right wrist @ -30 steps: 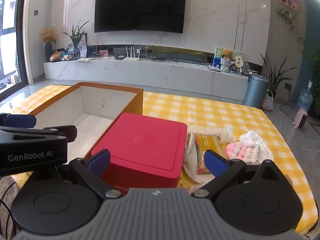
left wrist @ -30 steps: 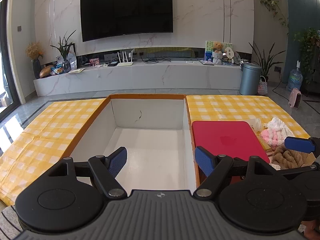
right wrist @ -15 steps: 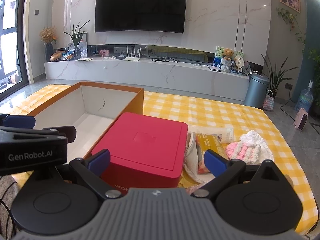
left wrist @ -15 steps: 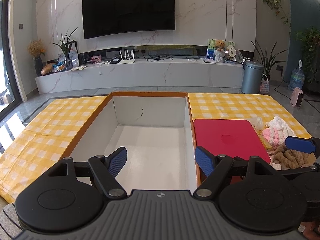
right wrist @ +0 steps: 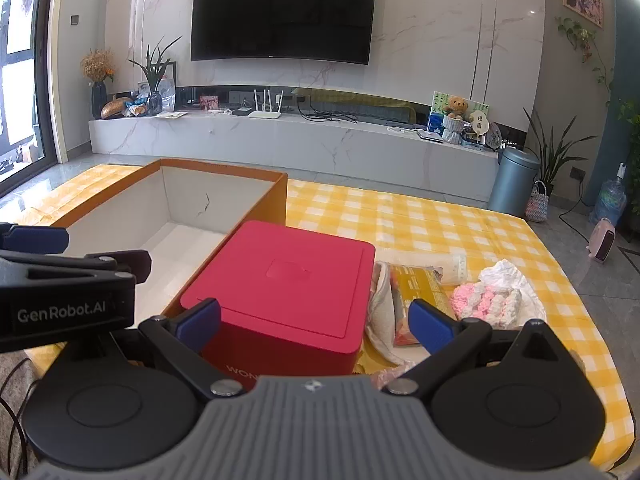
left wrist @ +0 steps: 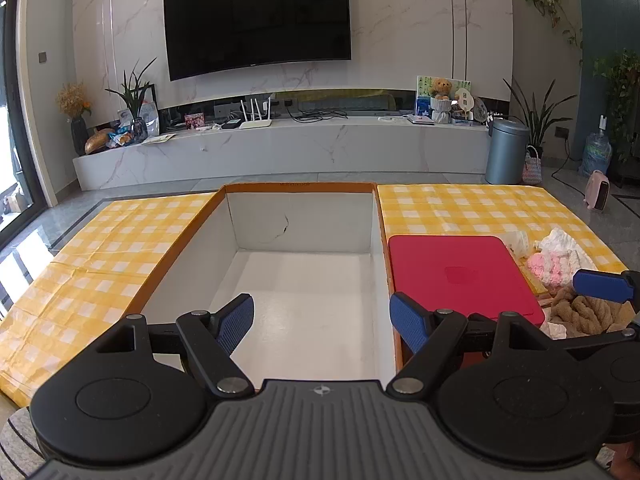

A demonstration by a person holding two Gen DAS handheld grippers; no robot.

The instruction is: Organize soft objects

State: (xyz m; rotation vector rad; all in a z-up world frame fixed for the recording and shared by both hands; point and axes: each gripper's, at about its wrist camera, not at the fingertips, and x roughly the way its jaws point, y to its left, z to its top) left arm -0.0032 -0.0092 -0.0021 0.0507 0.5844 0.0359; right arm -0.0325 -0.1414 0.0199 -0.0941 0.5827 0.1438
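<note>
Two claws, left claw (left wrist: pixel 322 322) spread wide and empty over one open white-lined box (left wrist: pixel 304 236), right claw (right wrist: pixel 316 322) spread wide and empty above one red box (right wrist: pixel 280 280), soft pile just right: one pink-white knit (right wrist: pixel 486 304), one white cloth (right wrist: pixel 506 276), one brown knit (left wrist: pixel 588 312), on yellow-checked worktop (right wrist: pixel 420 224)

I count one open orange box (left wrist: pixel 304 192), one red lidded box (right wrist: pixel 288 280), one pink-and-white knit piece (right wrist: pixel 486 300), one brown knit bundle (left wrist: pixel 588 312) and one yellow packet (right wrist: pixel 420 288).
</note>
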